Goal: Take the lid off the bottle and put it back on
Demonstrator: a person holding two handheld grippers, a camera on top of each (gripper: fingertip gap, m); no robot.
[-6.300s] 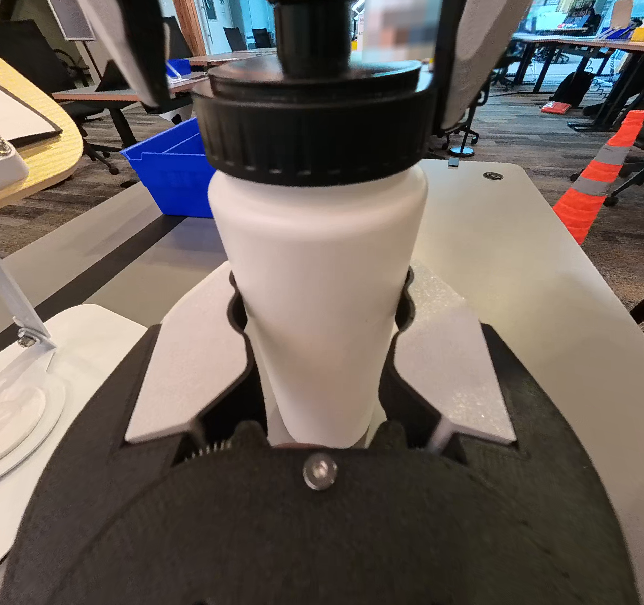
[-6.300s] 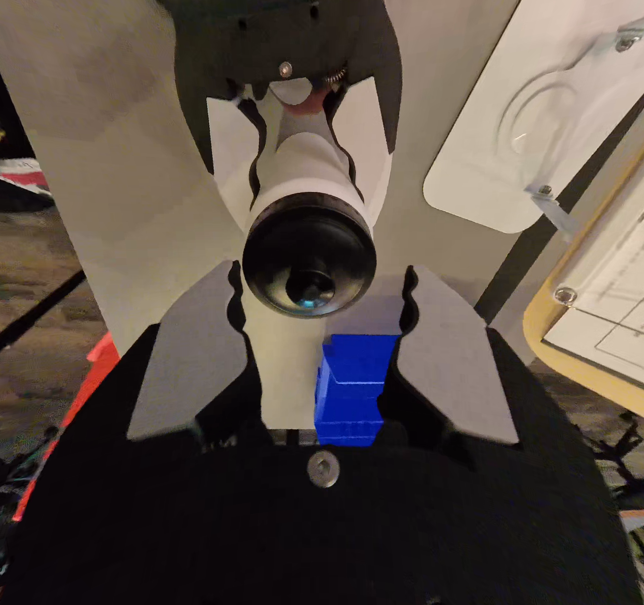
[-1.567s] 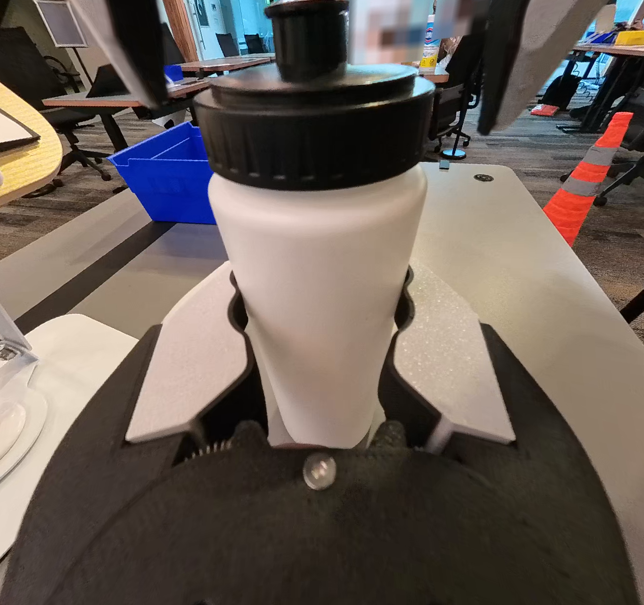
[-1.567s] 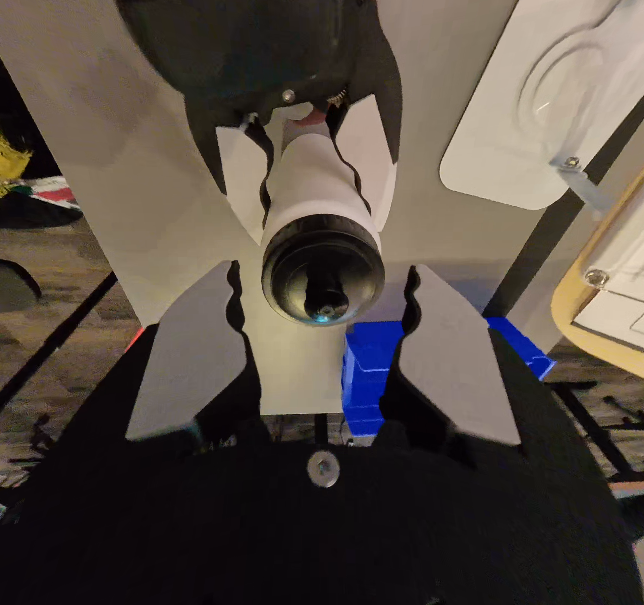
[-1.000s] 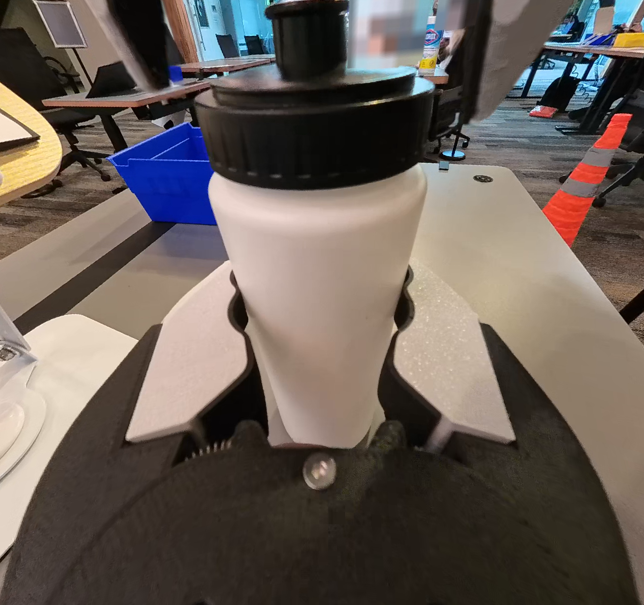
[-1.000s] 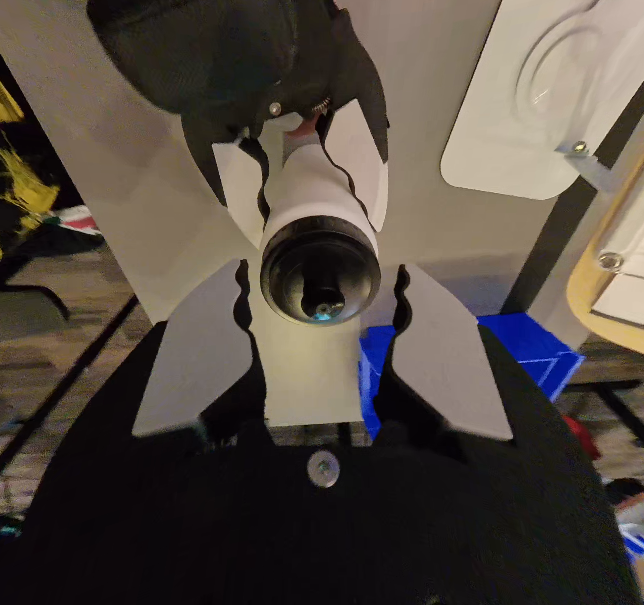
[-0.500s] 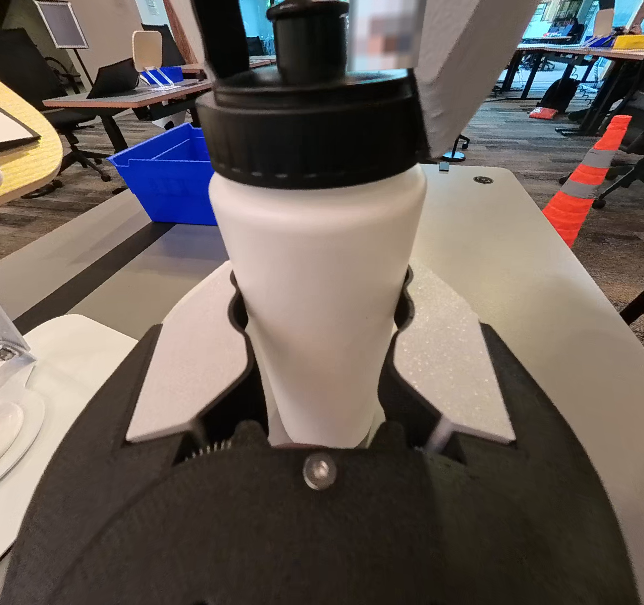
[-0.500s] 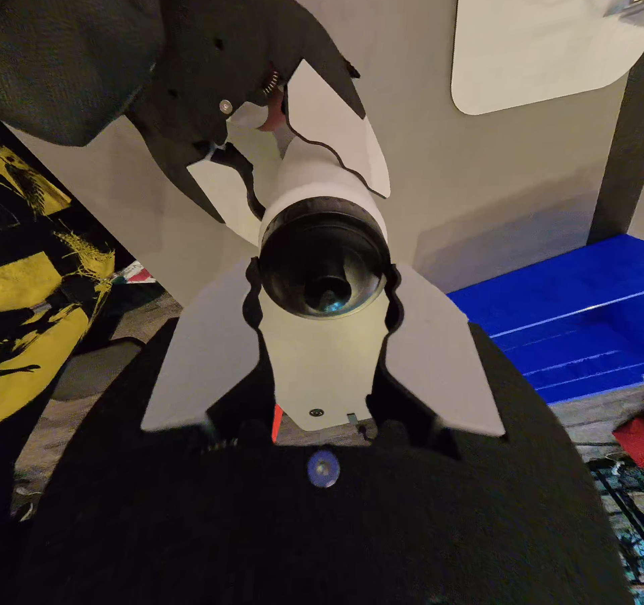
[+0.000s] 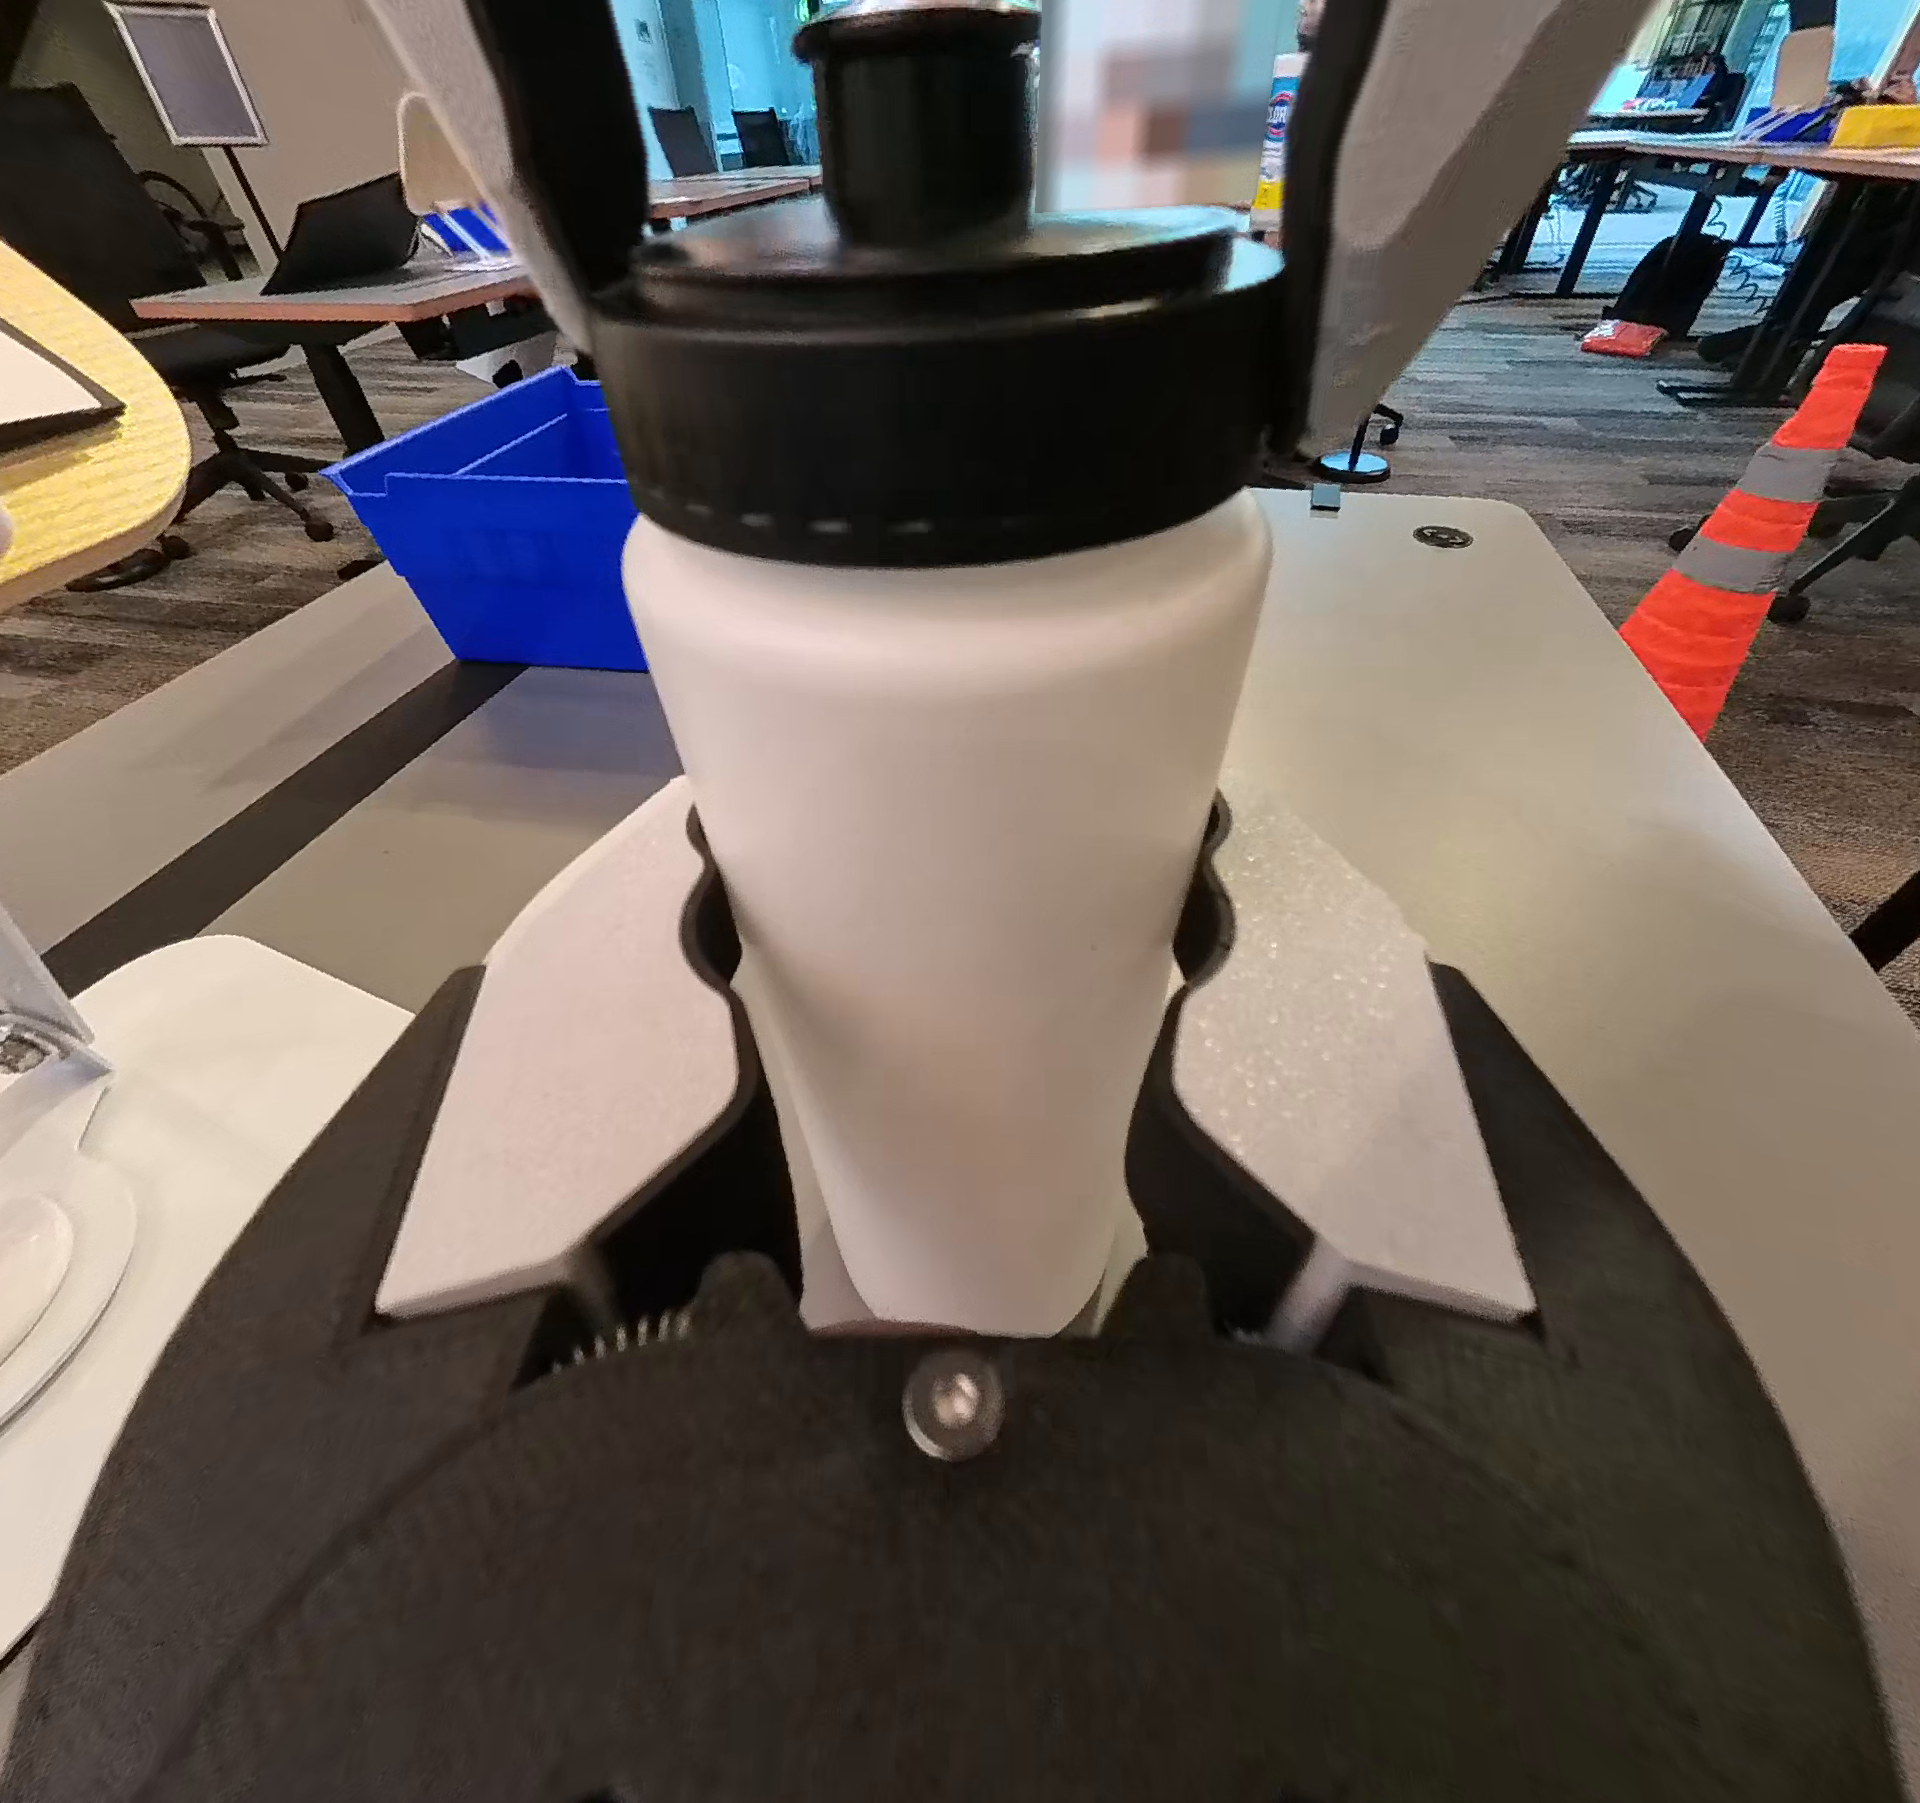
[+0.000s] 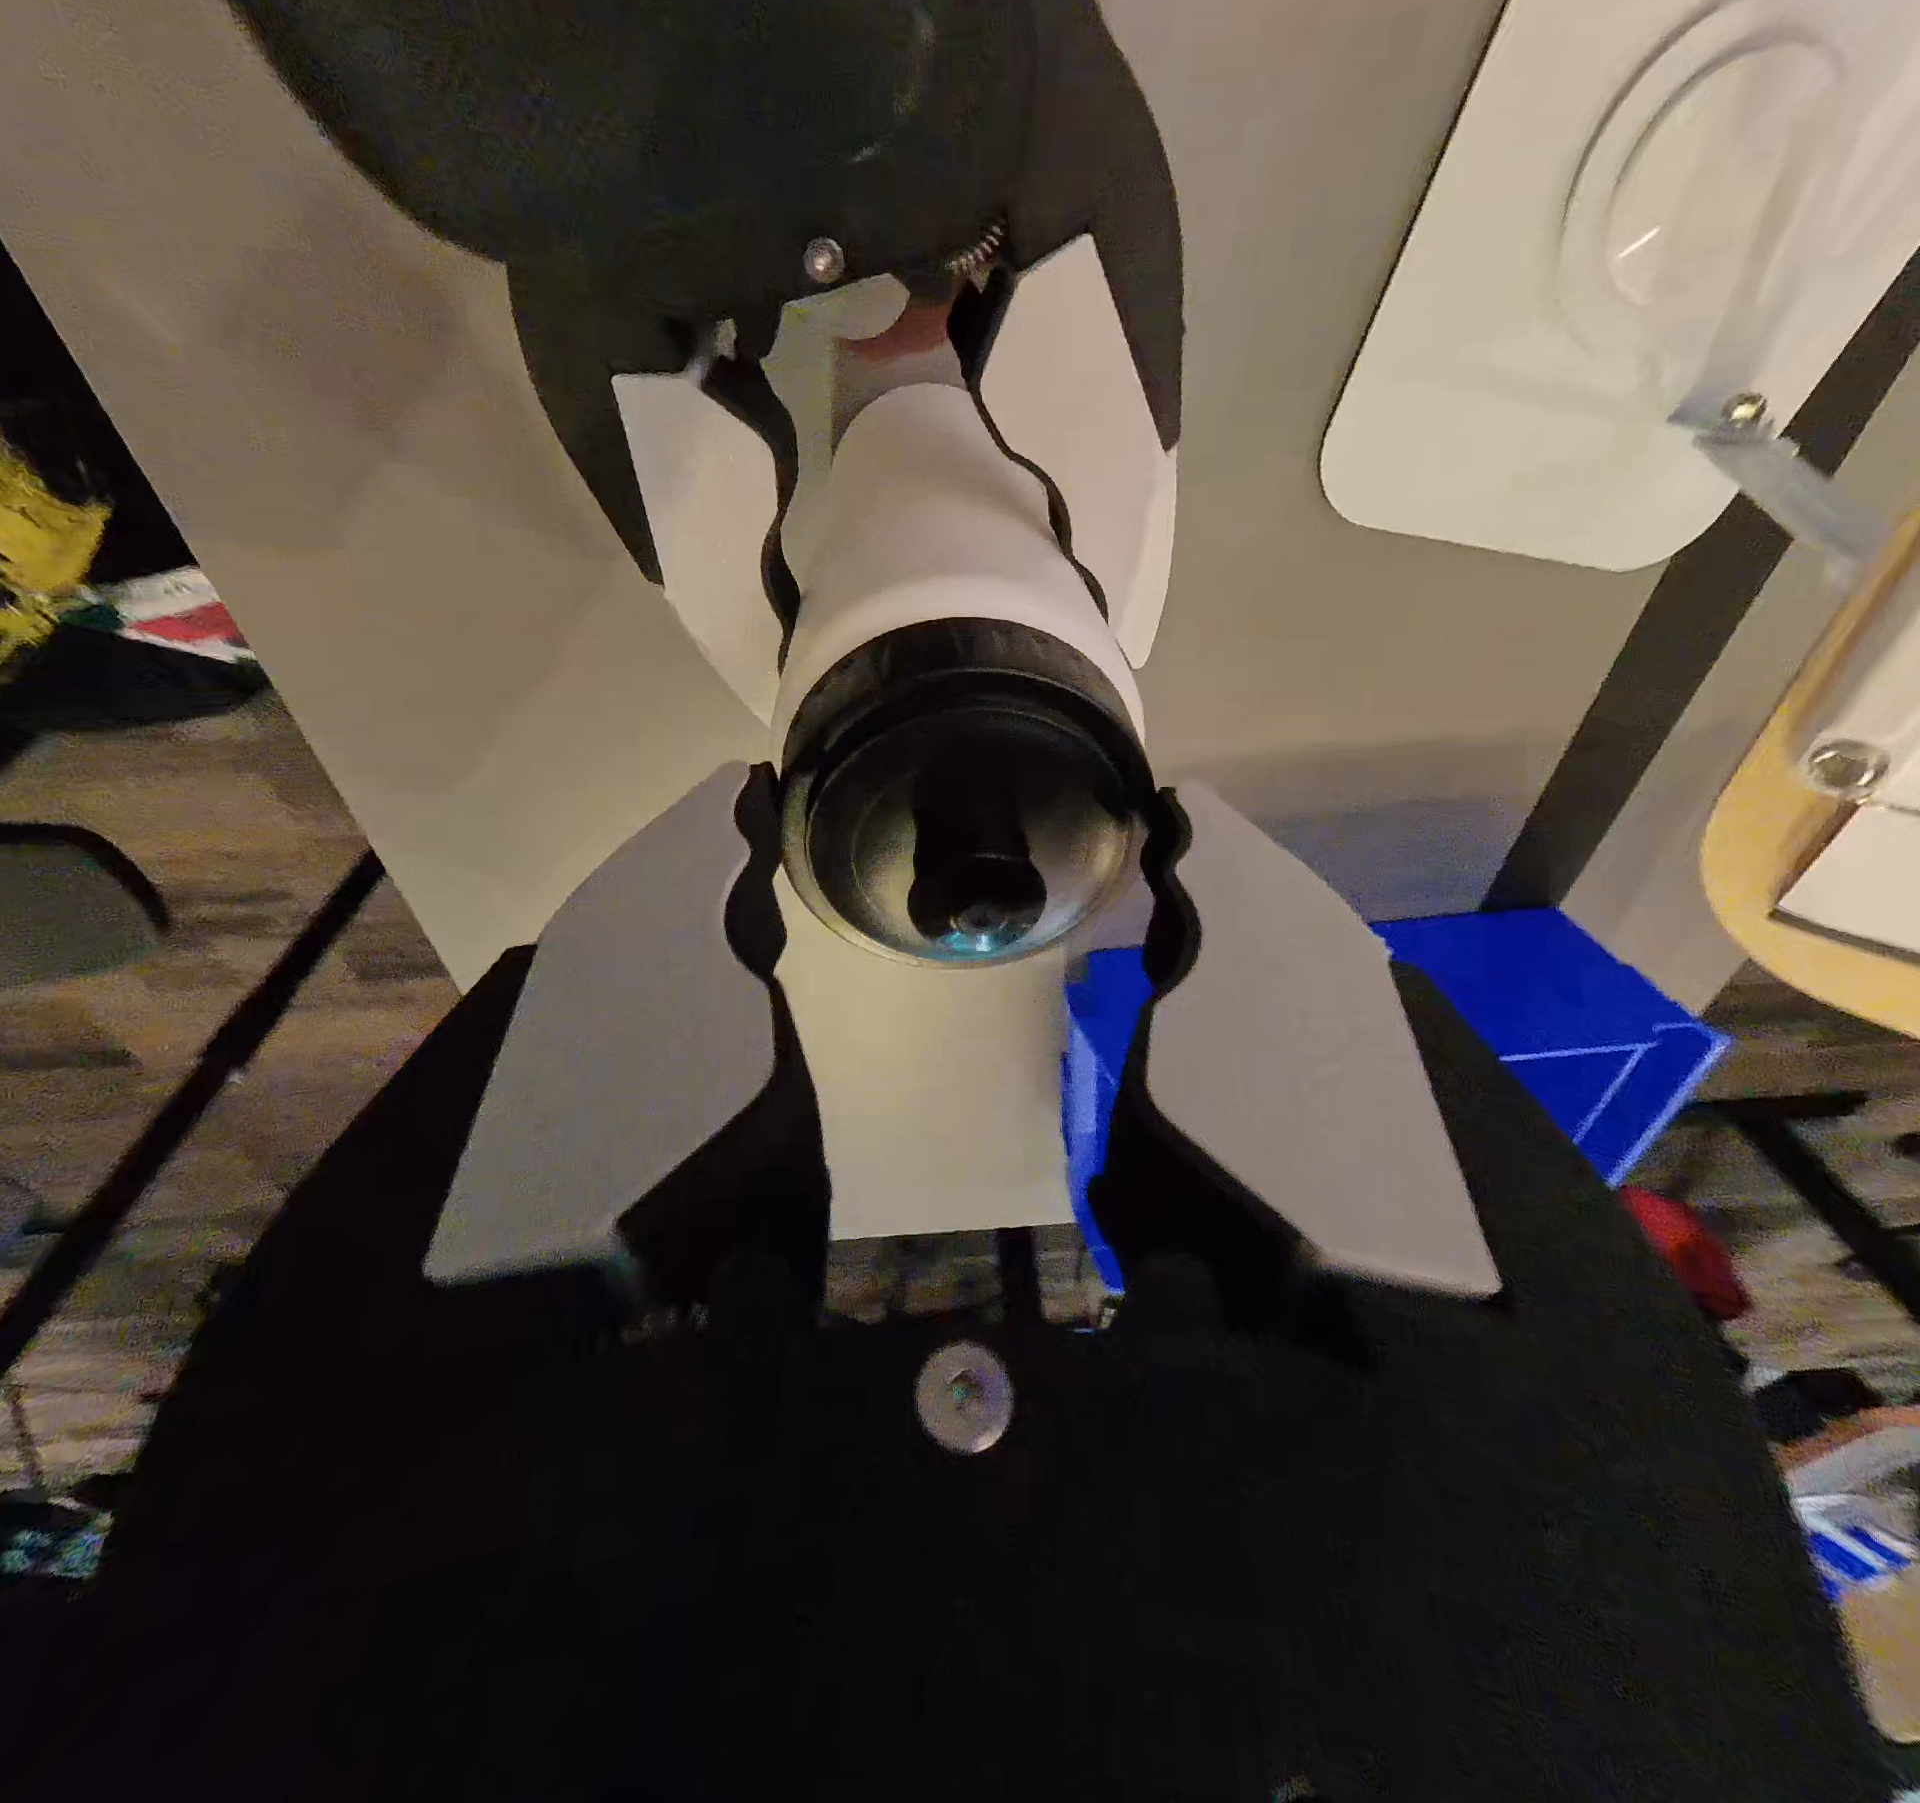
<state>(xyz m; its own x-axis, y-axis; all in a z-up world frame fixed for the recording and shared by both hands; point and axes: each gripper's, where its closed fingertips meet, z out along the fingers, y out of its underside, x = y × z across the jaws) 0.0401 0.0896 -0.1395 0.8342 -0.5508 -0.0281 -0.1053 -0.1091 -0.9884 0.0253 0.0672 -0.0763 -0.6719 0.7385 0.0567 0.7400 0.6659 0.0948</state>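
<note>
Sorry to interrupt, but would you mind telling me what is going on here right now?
A person is working a claw in each hand. The left claw is shut on the white bottle, holding it upright over the grey table. The right claw has come down from above and is shut on the black lid, which sits on the bottle.

A light grey table (image 9: 1455, 766) was seen, crossed by a dark strip (image 9: 281, 818). A blue bin (image 9: 499, 548) was placed at its far edge, and a white board (image 9: 208, 1047) was laid near the left.
</note>
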